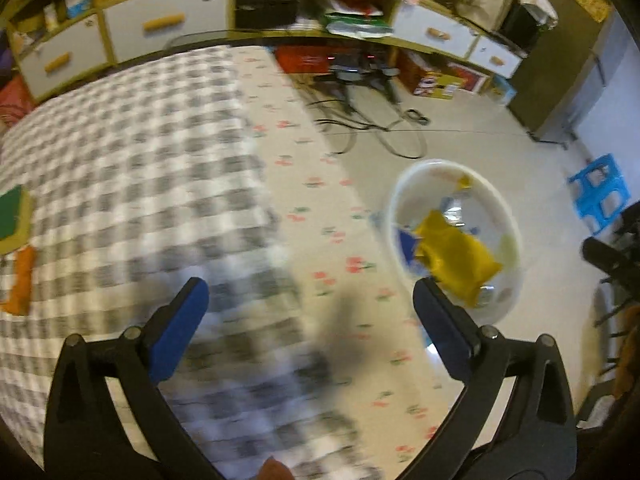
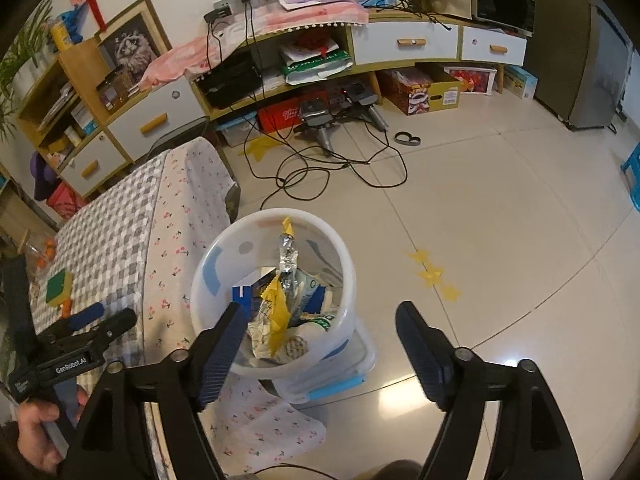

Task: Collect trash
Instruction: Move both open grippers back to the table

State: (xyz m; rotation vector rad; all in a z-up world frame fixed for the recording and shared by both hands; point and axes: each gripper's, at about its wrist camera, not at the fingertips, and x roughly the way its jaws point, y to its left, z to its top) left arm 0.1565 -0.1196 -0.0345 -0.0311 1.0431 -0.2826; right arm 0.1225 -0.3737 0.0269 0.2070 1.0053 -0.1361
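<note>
Trash (image 2: 276, 304) sits in the white bucket (image 2: 344, 280), just ahead of and below the right gripper (image 2: 320, 344): yellow wrapper, a crumpled foil strip standing up, a blue-and-white carton, other packaging too jumbled to identify. Right gripper jaws spread wide, nothing between them; its left finger overlaps the bucket's near rim in view, contact unclear. Left gripper (image 1: 310, 320) also spread wide and empty, hovering over the edge of the table, bucket (image 1: 508, 224) off to its right and lower, on the floor side; the yellow wrapper (image 1: 456, 260) shows inside it. Left wrist view is motion-blurred. In the right wrist view the left gripper (image 2: 86, 322) shows at lower left, held in a hand (image 2: 38, 428) above the table. Bucket stands on a clear lidded box (image 2: 340, 376) with blue clips, right beside the table's draped side. Table carries a grey checked cloth (image 1: 120, 160) over a cherry-print cloth (image 2: 180, 240). On the table, well apart from the bucket: a green-and-yellow sponge (image 2: 58, 282) and something orange (image 1: 22, 284) just beside it. Floor (image 2: 500, 220) is pale glossy tile with yellow star stickers (image 2: 430, 272) to the right of the bucket and black cables (image 2: 320, 168) further back. Far wall: a low yellow-and-white cabinet (image 2: 404, 44) with drawers and cluttered open shelves, boxes under it. Blue plastic stool (image 1: 600, 192) at right.
</note>
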